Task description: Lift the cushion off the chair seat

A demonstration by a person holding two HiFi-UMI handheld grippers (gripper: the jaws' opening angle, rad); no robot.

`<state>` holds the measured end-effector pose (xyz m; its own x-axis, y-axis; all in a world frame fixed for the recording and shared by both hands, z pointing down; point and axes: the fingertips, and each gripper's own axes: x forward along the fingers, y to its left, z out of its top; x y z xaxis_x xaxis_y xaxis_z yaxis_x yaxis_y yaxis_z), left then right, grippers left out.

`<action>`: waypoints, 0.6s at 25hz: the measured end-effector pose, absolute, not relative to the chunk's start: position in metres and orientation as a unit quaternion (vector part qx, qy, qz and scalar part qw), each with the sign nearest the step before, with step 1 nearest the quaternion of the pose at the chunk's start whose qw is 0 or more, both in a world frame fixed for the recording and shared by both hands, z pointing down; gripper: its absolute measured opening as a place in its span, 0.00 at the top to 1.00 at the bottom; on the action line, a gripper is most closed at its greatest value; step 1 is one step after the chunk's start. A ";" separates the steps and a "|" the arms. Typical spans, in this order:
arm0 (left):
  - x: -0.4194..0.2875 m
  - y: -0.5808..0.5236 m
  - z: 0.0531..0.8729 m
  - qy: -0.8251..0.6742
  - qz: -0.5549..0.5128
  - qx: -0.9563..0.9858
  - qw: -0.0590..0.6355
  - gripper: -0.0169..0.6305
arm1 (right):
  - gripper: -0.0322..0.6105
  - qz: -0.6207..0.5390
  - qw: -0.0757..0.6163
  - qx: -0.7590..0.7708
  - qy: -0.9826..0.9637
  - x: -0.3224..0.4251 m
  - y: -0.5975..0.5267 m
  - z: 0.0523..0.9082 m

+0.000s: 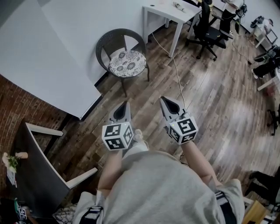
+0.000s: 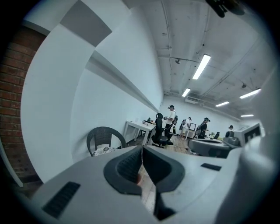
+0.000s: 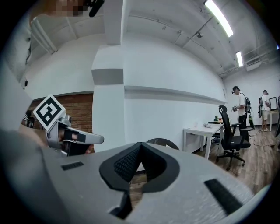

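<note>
Across the head view, a wood floor (image 1: 218, 100) fills the right half, and a white wall (image 1: 52, 48) takes the upper left from 9 to 12 o'clock. A brick wall (image 1: 19, 107) shows below it at 9 o'clock. At 12 to 1 o'clock stands a white table (image 1: 168, 12), with a black office chair (image 1: 209, 31) just to its right. A dark woven chair (image 1: 119, 41) stands against the wall at 11 o'clock. The patterned cushion (image 1: 127, 62) lies flat on its seat. A white cable (image 1: 176, 72) runs over the floor from the table, passes the chair at its 3 o'clock side and ends near the right gripper.

Both grippers are held side by side in front of the person and point toward 12 o'clock, a little below level. A stretch of floor separates them from the chair. The left gripper (image 1: 126, 105) has its jaws pressed together on nothing. The right gripper (image 1: 163, 100) is likewise closed and empty.

The left gripper view shows the chair (image 2: 103, 136) and cushion (image 2: 103, 151) at 9 o'clock of the jaws, plus several people (image 2: 171, 116) far down the room. The right gripper view shows only the chair's back (image 3: 162, 141); the gripper's body hides the seat.
</note>
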<state>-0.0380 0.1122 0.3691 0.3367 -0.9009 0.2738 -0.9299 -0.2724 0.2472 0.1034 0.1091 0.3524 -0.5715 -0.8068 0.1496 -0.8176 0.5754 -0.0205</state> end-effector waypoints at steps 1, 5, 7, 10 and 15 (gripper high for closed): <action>-0.041 0.099 0.368 -0.574 0.041 0.797 0.184 0.96 | 0.96 0.044 0.061 0.459 -0.885 0.100 0.096 0.351; -0.053 0.048 0.363 -0.572 0.045 0.798 0.184 0.96 | 0.96 0.044 0.057 0.462 -0.884 0.090 0.044 0.343; -0.058 0.023 0.363 -0.571 0.047 0.798 0.184 0.96 | 0.96 0.044 0.056 0.465 -0.883 0.086 0.018 0.342; -0.068 -0.011 0.363 -0.570 0.050 0.800 0.184 0.96 | 0.96 0.044 0.054 0.470 -0.880 0.078 -0.016 0.340; -0.083 -0.052 0.367 -0.566 0.051 0.801 0.186 0.96 | 0.96 0.047 0.055 0.478 -0.875 0.065 -0.056 0.345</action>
<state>-0.0833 -0.0525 0.3668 0.3534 -0.8885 0.2926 -0.9267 -0.2897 0.2394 0.0652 -0.0563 0.3449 -0.5372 -0.8317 0.1404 -0.8419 0.5389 -0.0292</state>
